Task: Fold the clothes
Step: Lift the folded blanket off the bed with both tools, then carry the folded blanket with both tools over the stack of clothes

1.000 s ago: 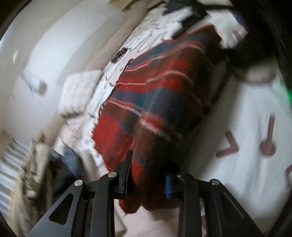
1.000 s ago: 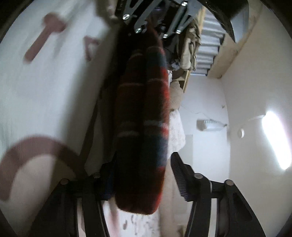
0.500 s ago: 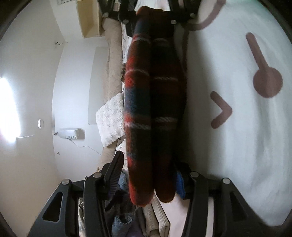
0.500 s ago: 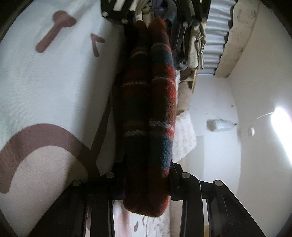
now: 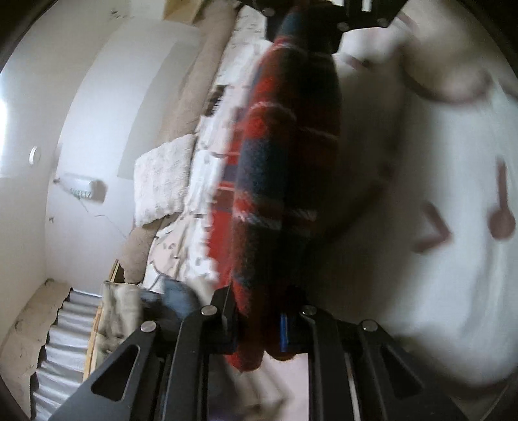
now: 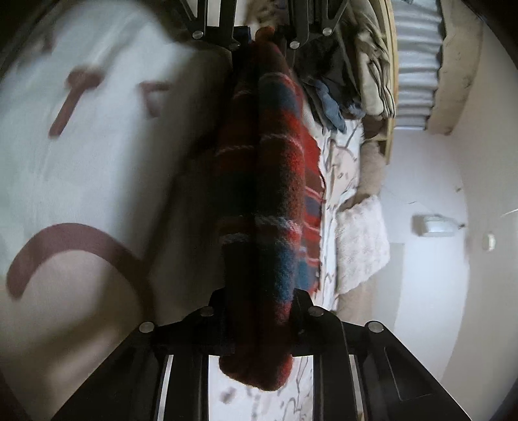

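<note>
A thick red, navy and white plaid garment (image 5: 285, 168) hangs stretched between my two grippers, doubled into two layers. My left gripper (image 5: 259, 320) is shut on one end of it; the fabric bulges out past the fingers. My right gripper (image 6: 259, 317) is shut on the other end of the plaid garment (image 6: 275, 194). Each gripper faces the other: the right gripper (image 5: 327, 16) shows at the top of the left wrist view, and the left gripper (image 6: 259, 29) at the top of the right wrist view. Both views are motion-blurred.
A person's white shirt (image 5: 453, 181) with brown shapes fills one side, close behind the garment. A patterned white bed cover (image 6: 336, 168) lies below, with a fluffy white pillow (image 5: 162, 181), a pile of clothes (image 6: 356, 74) and white walls beyond.
The right gripper has closed on the garment's end since a second ago. The left gripper, loose half a second ago, now clamps it. Both grippers have swung, and a lower flap now hangs free.
</note>
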The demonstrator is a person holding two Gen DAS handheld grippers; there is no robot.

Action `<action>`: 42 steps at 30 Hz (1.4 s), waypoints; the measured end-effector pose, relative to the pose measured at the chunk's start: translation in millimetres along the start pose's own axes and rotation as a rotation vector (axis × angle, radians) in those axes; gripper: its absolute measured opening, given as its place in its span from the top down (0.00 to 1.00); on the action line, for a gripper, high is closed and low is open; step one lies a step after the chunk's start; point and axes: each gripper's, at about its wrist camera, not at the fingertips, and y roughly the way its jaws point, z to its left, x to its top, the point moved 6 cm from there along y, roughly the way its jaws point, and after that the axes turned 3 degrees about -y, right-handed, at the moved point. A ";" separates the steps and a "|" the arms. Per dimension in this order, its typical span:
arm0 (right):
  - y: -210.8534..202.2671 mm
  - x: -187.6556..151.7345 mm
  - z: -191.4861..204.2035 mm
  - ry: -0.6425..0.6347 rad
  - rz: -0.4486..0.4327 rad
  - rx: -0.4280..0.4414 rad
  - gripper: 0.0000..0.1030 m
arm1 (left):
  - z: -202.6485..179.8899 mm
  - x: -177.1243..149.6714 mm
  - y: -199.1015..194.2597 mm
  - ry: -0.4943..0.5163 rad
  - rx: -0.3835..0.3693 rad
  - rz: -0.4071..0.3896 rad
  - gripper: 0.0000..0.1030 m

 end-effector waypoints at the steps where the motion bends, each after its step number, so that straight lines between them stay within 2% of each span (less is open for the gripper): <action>1: -2.7 0.4 -23.5 0.032 0.014 0.043 0.80 | 24.7 5.6 0.2 -0.027 0.007 0.003 0.83; 2: -5.3 0.8 -47.9 0.066 0.028 0.087 0.80 | 52.3 11.5 0.4 -0.057 0.015 0.006 0.83; 4: -8.5 6.1 -107.9 0.110 0.055 0.107 0.81 | 112.4 21.6 1.1 -0.118 0.055 0.011 0.83; 7: -17.8 15.2 -212.6 0.192 0.089 0.037 0.81 | 210.6 28.2 5.9 -0.191 0.178 0.012 0.83; 12: -38.1 55.4 -351.8 0.343 0.086 -0.111 0.81 | 349.5 8.9 -9.3 -0.468 0.276 -0.002 0.83; 17: -52.1 117.0 -437.2 0.442 -0.009 -0.226 0.81 | 440.9 -31.1 -17.3 -0.569 0.444 0.025 0.81; 20: -44.0 151.1 -459.8 0.493 -0.058 -0.232 0.81 | 471.1 -60.6 -8.2 -0.586 0.521 0.081 0.80; 23: -27.8 188.6 -472.7 0.544 -0.112 -0.203 0.81 | 487.6 -93.7 8.2 -0.599 0.566 0.144 0.79; 30: 16.4 247.9 -483.9 0.635 -0.176 -0.088 0.81 | 501.5 -120.7 28.5 -0.579 0.668 0.181 0.79; 34: 20.3 254.4 -487.6 0.645 -0.183 -0.135 0.81 | 508.8 -134.7 39.3 -0.565 0.726 0.200 0.79; 38: 6.3 251.3 -499.6 0.689 -0.207 -0.186 0.81 | 508.8 -125.3 30.6 -0.525 0.813 0.152 0.78; 40: 6.4 252.2 -494.7 0.684 -0.211 -0.172 0.81 | 495.6 -129.9 38.3 -0.485 0.781 0.160 0.77; 42: 13.4 254.8 -474.9 0.657 -0.199 -0.136 0.81 | 473.3 -139.9 51.0 -0.437 0.727 0.205 0.77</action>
